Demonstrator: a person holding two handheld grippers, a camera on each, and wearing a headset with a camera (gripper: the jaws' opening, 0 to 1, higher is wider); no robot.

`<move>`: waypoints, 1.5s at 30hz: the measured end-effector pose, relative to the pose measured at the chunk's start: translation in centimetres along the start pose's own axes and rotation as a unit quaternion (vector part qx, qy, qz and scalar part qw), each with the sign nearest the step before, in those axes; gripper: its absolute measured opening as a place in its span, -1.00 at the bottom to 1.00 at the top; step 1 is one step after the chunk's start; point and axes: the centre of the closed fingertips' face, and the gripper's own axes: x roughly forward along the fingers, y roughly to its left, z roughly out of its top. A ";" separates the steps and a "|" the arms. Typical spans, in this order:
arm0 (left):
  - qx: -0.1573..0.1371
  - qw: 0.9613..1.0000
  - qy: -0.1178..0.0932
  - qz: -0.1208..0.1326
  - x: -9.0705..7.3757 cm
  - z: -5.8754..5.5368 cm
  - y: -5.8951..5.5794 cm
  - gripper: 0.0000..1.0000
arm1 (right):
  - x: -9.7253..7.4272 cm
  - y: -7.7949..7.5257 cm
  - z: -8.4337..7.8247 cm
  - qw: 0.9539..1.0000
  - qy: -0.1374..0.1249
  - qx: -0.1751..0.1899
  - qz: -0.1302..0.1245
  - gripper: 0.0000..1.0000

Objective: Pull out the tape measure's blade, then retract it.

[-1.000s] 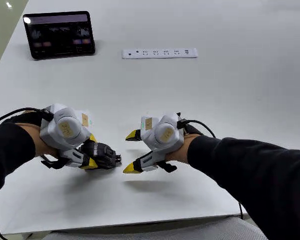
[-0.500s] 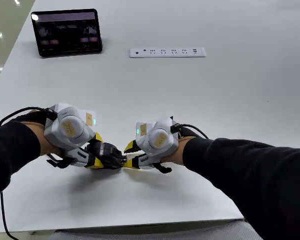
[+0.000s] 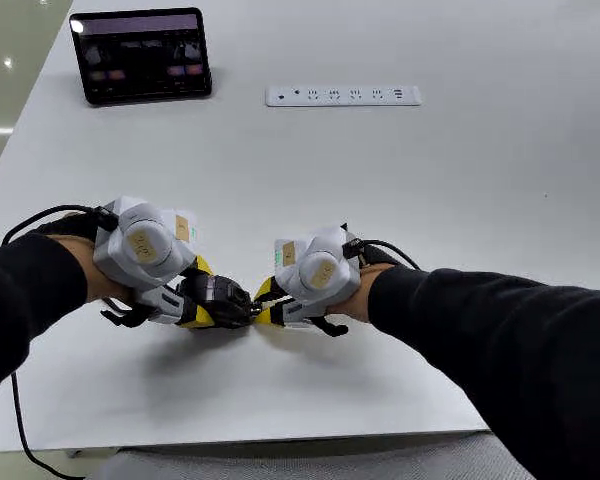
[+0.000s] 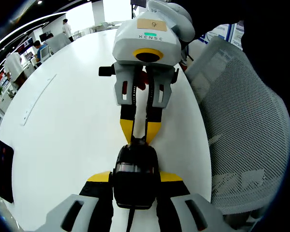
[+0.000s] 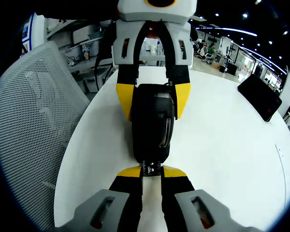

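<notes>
On our white bench (image 3: 380, 180), at six o'clock, the left gripper's (image 4: 135, 178) jaws clamp the tape measure (image 3: 220, 298); the right gripper's (image 5: 152, 172) pinch its blade tip (image 5: 152, 167). We judge extraction starting; next, pull steadily toward three o'clock.

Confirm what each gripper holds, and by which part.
The left gripper clamps the tape measure by its case sides; the right gripper pinches the blade's end hook.

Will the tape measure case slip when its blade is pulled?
Probably stays: the left gripper clamps the tape measure on both sides. Its smooth rounded case might twist if pulled askew. The blade tip looks small; the right gripper could slip off.
</notes>
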 end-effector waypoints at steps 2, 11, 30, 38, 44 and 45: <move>0.003 1.000 0.001 0.000 0.0 0.0 0.0 -0.40 | -0.2 0.1 -0.2 1.000 0.001 0.001 0.003 -0.83; 0.005 1.000 -0.004 0.000 0.1 0.0 -0.1 -0.40 | -0.2 0.3 -0.5 1.000 0.000 0.027 0.002 -0.77; -0.001 1.000 -0.001 0.005 0.1 -0.1 0.0 -0.40 | 0.8 0.3 0.3 1.000 -0.008 0.015 0.001 -0.80; -0.001 1.000 -0.002 0.007 0.1 -0.1 0.0 -0.40 | 0.3 0.5 -0.2 1.000 0.000 0.019 0.001 -0.80; -0.004 1.000 -0.003 0.009 0.1 -0.1 0.1 -0.40 | -0.2 0.4 -0.7 1.000 0.006 0.020 0.000 -0.80; -0.003 1.000 -0.004 0.010 0.1 -0.1 0.1 -0.40 | -0.3 0.4 -0.8 1.000 0.008 0.018 0.000 -0.80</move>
